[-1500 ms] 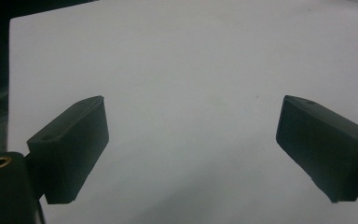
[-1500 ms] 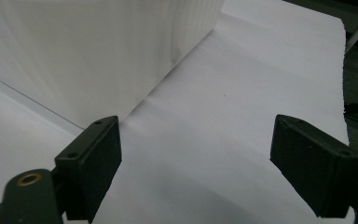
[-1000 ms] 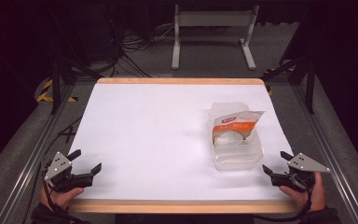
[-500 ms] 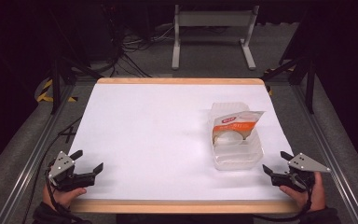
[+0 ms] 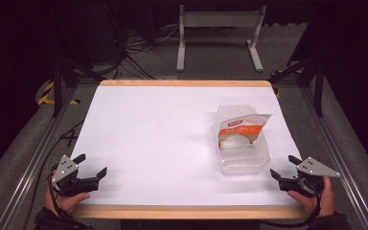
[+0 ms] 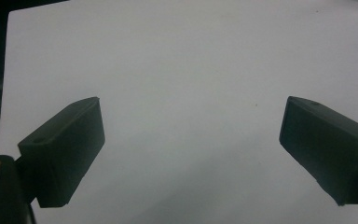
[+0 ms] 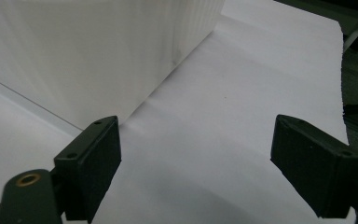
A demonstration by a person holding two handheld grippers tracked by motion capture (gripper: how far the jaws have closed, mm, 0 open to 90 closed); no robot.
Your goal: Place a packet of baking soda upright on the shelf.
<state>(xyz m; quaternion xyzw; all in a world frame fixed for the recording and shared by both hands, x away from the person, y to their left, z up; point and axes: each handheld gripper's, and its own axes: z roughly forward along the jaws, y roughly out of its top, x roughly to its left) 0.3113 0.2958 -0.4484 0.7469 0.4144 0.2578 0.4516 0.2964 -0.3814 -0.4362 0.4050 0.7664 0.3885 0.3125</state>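
1. The bench (image 5: 148,139) is standing under a white sheet, with a wooden edge showing at the near and far sides.
2. A clear tub (image 5: 243,143) is sitting on the right half of the bench, closer to the near edge than to the far one.
3. Inside the tub, a packet (image 5: 242,125) with an orange and white label is leaning toward the far end, and a round white thing (image 5: 235,142) is lying just below it; I cannot tell what that is.
4. The left gripper (image 5: 92,166) is hovering over the near left corner of the bench, well apart from the tub. Its jaws are standing wide apart and are holding nothing; in the left gripper view they are framing only the bare white sheet.
5. The right gripper (image 5: 282,167) is resting at the near right corner, just beside the tub's near right corner. Its jaws are also standing wide apart and empty.
6. In the right gripper view, the tub's ribbed wall (image 7: 98,51) is rising close above the left jaw, apparently not touching it.
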